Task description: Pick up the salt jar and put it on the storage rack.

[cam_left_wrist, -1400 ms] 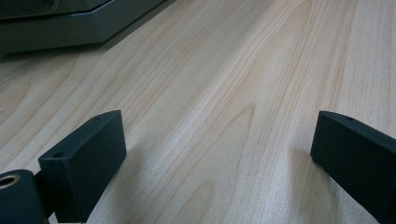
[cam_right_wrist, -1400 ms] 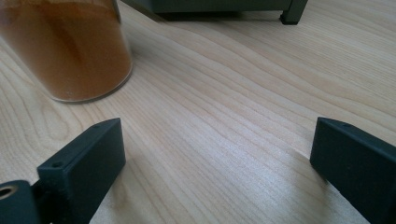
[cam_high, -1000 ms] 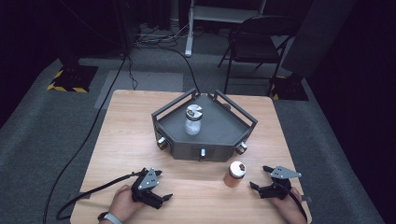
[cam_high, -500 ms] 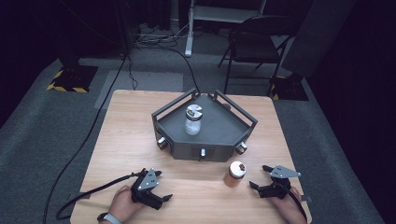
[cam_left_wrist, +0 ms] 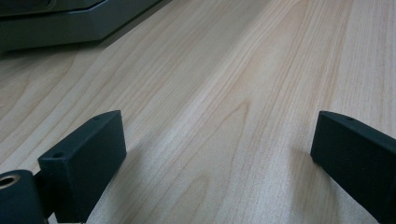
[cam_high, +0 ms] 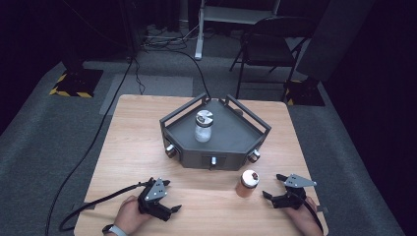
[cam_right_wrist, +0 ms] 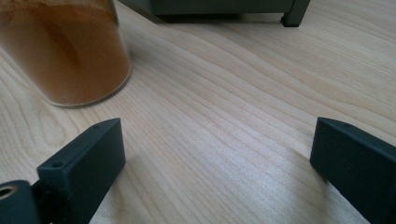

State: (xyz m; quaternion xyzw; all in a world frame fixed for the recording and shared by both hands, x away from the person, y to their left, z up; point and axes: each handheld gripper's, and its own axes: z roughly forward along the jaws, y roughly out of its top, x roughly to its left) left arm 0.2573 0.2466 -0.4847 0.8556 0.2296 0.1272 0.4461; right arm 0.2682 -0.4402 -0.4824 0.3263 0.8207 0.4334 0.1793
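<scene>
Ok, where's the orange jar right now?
The orange jar stands on the table in the high view, just in front of the grey tray toward its right, slightly left of the right tool.

Legible text: none | Labels/brands/numbers: none readable on any surface | Signs: yellow-black hazard striping (cam_high: pixel 67 91) on floor mat at far left of the table, carrying no wording
</scene>
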